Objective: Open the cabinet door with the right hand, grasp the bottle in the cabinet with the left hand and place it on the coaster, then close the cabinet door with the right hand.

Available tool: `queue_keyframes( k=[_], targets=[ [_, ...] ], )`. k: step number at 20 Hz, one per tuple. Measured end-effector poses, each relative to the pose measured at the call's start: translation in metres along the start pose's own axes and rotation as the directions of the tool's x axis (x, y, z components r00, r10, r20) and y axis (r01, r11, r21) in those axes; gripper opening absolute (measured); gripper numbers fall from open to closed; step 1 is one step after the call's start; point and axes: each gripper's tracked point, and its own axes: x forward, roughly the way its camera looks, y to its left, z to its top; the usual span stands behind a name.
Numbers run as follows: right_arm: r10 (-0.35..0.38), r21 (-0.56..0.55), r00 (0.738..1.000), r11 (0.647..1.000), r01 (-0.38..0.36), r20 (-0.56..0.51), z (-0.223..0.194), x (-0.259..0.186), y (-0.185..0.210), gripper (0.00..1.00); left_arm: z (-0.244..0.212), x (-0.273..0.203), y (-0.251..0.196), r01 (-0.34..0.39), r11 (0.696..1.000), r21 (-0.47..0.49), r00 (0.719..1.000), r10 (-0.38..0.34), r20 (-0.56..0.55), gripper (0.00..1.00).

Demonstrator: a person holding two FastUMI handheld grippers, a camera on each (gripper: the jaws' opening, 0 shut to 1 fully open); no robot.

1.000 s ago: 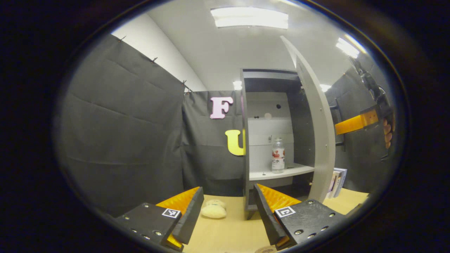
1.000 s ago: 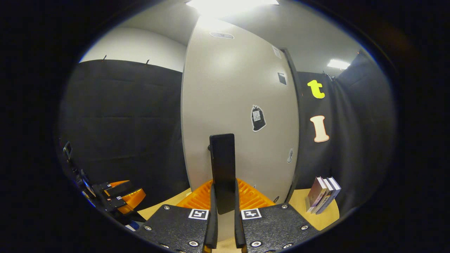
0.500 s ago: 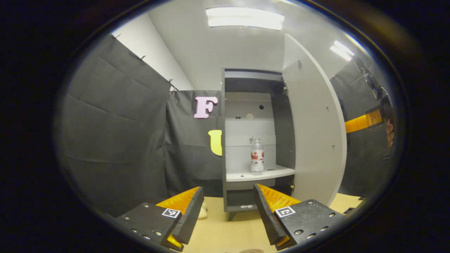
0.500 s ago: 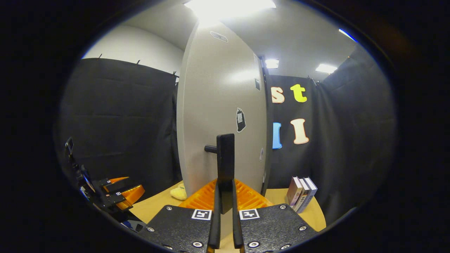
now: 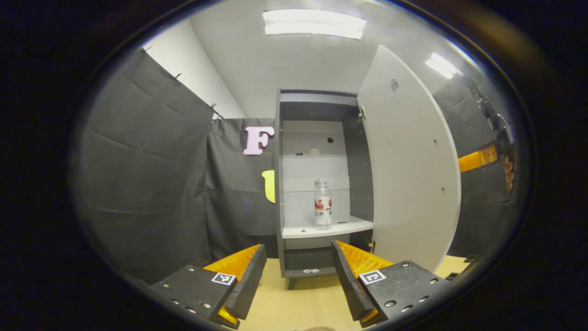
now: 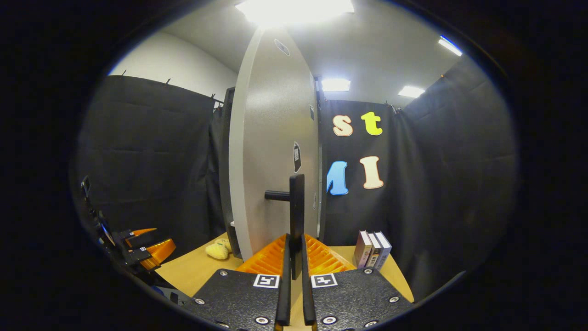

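1. The cabinet door point(image 5: 411, 161) stands swung wide off the cabinet point(image 5: 317, 184), hinged on the cabinet's right side, so the inside lies open to the left claw's view.
2. The right claw point(image 6: 294, 271) is clenched on the door handle point(image 6: 296, 207): its two fingers pinch the flat dark bar at its lower end, and the bar stands upright off the door's outer face.
3. The left claw point(image 5: 298, 276) is released, its fingers spread wide with nothing between them, and it hangs low in front of the cabinet, well apart from it.
4. The bottle point(image 5: 322, 204) stands upright on a shelf point(image 5: 328, 228) inside the cabinet, near the shelf's front edge and a little right of the cabinet's middle.
5. The relation that matters: the bottle lies straight ahead of the left claw and above it, almost centred over the gap between its fingers. Its long axis is vertical, so a level approach with the fingers passing either side of the body looks right.
6. The left claw is much the nearer one; the right is busy at the door, on the far side of it from the cabinet.
7. The opening step looks done or nearly so; reaching in comes next. I cannot make out the coaster for certain.
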Motion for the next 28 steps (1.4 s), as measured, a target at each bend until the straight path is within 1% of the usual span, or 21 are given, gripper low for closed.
queue_keyframes(
  k=[2, 6, 9, 12, 15, 16, 18, 19, 20, 21, 22, 23, 24, 25, 28],
  targets=[
    [-0.025, -0.005, 1.0, 1.0, 0.025, 0.004, 0.001, 0.0, -0.007, 0.11, 0.001, -0.001, -0.001, 0.002, 1.0, 0.007, 1.0, -0.002, 0.0, 0.82],
    [-0.06, 0.045, 0.998, 0.997, 0.059, 0.012, 0.001, 0.001, -0.01, 0.11, -0.001, 0.002, -0.012, 0.013, 1.0, 0.021, 1.0, -0.013, -0.012, 0.82],
    [-0.091, 0.069, 0.996, 0.994, 0.089, 0.017, 0.0, 0.003, -0.014, 0.11, -0.004, 0.005, -0.028, 0.025, 1.0, 0.013, 1.0, -0.025, -0.015, 0.82],
    [-0.03, 0.118, 0.999, 0.993, 0.026, 0.031, 0.001, 0.001, -0.001, 0.1, -0.002, 0.007, -0.041, 0.03, 0.999, 0.014, 0.999, -0.03, -0.018, 0.82],
    [0.002, 0.121, 0.998, 0.993, -0.009, 0.061, 0.003, 0.002, -0.002, 0.11, 0.002, 0.014, -0.054, 0.025, 0.999, 0.023, 1.0, -0.025, -0.013, 0.82],
    [-0.011, 0.113, 0.998, 0.994, 0.003, 0.069, 0.003, 0.001, -0.007, 0.11, 0.004, 0.017, -0.055, 0.02, 1.0, 0.023, 1.0, -0.02, -0.011, 0.82],
    [-0.062, 0.078, 0.995, 0.995, 0.056, 0.082, -0.002, -0.005, -0.03, 0.11, 0.009, 0.027, -0.062, 0.017, 1.0, 0.003, 1.0, -0.017, -0.009, 0.82],
    [-0.075, 0.064, 0.994, 0.996, 0.07, 0.084, -0.011, -0.014, -0.044, 0.11, 0.008, 0.032, -0.066, 0.019, 1.0, -0.008, 1.0, -0.019, -0.014, 0.82],
    [-0.071, 0.051, 0.994, 0.996, 0.067, 0.081, -0.017, -0.023, -0.055, 0.11, 0.009, 0.039, -0.069, 0.019, 1.0, -0.017, 1.0, -0.019, -0.021, 0.82],
    [-0.074, 0.038, 0.994, 0.997, 0.071, 0.079, -0.021, -0.031, -0.059, 0.14, 0.009, 0.046, -0.071, 0.02, 0.999, -0.026, 0.999, -0.021, -0.024, 0.82],
    [-0.091, 0.022, 0.993, 0.996, 0.089, 0.08, -0.025, -0.039, -0.067, 0.35, 0.011, 0.053, -0.073, 0.021, 0.999, -0.032, 0.999, -0.022, -0.029, 0.82],
    [-0.129, 0.007, 0.988, 0.992, 0.129, 0.087, -0.025, -0.044, -0.077, 0.55, 0.013, 0.059, -0.075, 0.026, 0.999, -0.041, 0.999, -0.028, -0.034, 0.82],
    [-0.161, -0.007, 0.983, 0.987, 0.162, 0.088, -0.027, -0.046, -0.088, 0.88, 0.016, 0.065, -0.078, 0.038, 0.998, -0.046, 0.999, -0.04, -0.035, 0.82],
    [-0.181, -0.012, 0.98, 0.983, 0.183, 0.089, -0.034, -0.049, -0.092, 0.97, 0.021, 0.072, -0.08, 0.048, 0.998, -0.044, 0.998, -0.049, -0.031, 0.82],
    [-0.21, 0.028, 0.975, 0.978, 0.208, 0.068, -0.052, -0.054, -0.098, 0.98, 0.034, 0.1, -0.083, 0.075, 0.997, -0.02, 0.997, -0.076, -0.012, 0.82]
  ],
)
